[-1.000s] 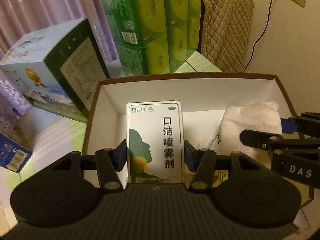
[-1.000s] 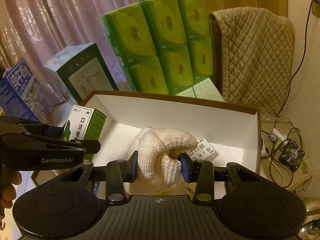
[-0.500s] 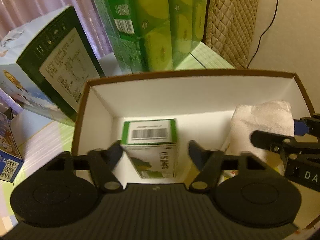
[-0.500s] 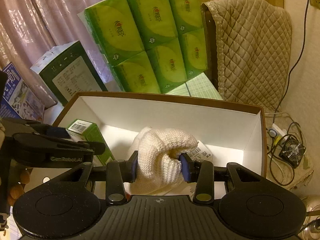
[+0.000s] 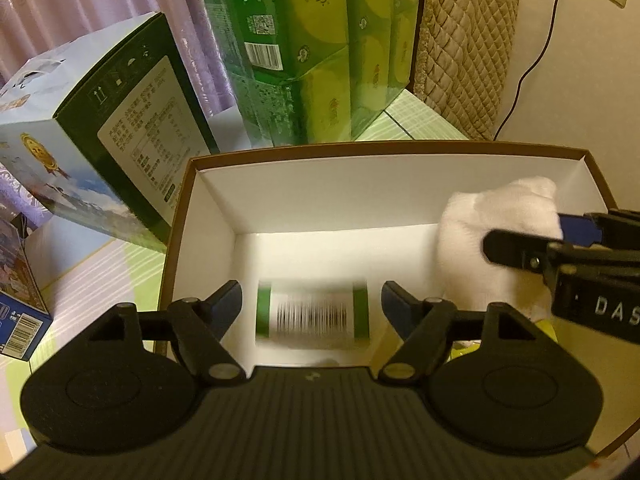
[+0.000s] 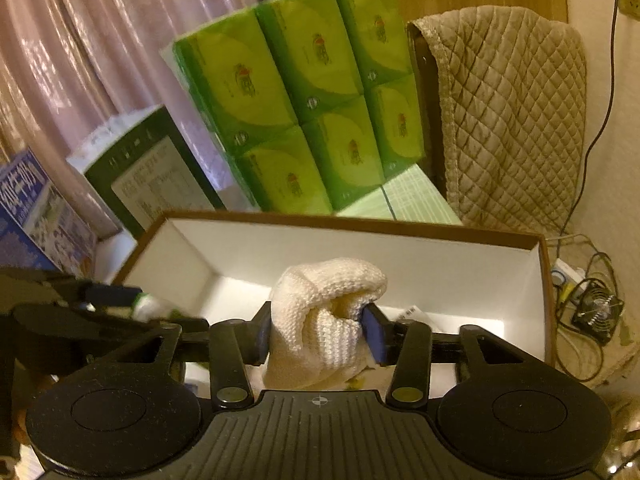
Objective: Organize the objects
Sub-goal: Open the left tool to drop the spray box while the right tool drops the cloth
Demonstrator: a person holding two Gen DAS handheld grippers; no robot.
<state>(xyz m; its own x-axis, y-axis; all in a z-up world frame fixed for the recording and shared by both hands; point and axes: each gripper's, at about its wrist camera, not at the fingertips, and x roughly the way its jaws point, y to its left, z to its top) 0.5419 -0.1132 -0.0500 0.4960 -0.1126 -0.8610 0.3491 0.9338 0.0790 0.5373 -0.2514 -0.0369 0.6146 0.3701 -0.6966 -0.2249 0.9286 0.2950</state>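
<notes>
A brown-rimmed cardboard box with a white inside (image 5: 384,200) (image 6: 440,268) lies under both grippers. In the left wrist view my left gripper (image 5: 311,304) stands open over the box's left end. Between and below its fingers a green and white medicine carton (image 5: 312,314) shows its barcode end, blurred by motion and apart from both pads. My right gripper (image 6: 318,330) is shut on a white knitted cloth (image 6: 328,308), held above the box's right half. The same cloth (image 5: 496,240) and the right gripper's fingers (image 5: 520,248) show at the right of the left wrist view.
Behind the box stands a green multi-pack of tissues (image 6: 312,108) (image 5: 328,40). A dark green and blue carton (image 5: 112,132) and a blue milk carton (image 6: 36,216) crowd the left. A quilted beige cover (image 6: 508,112) and cables with a small fan (image 6: 596,316) lie right.
My left gripper opened and let the medicine carton go; the carton tipped and dropped into the box's left end. The right gripper keeps its hold on the cloth, nearly still.
</notes>
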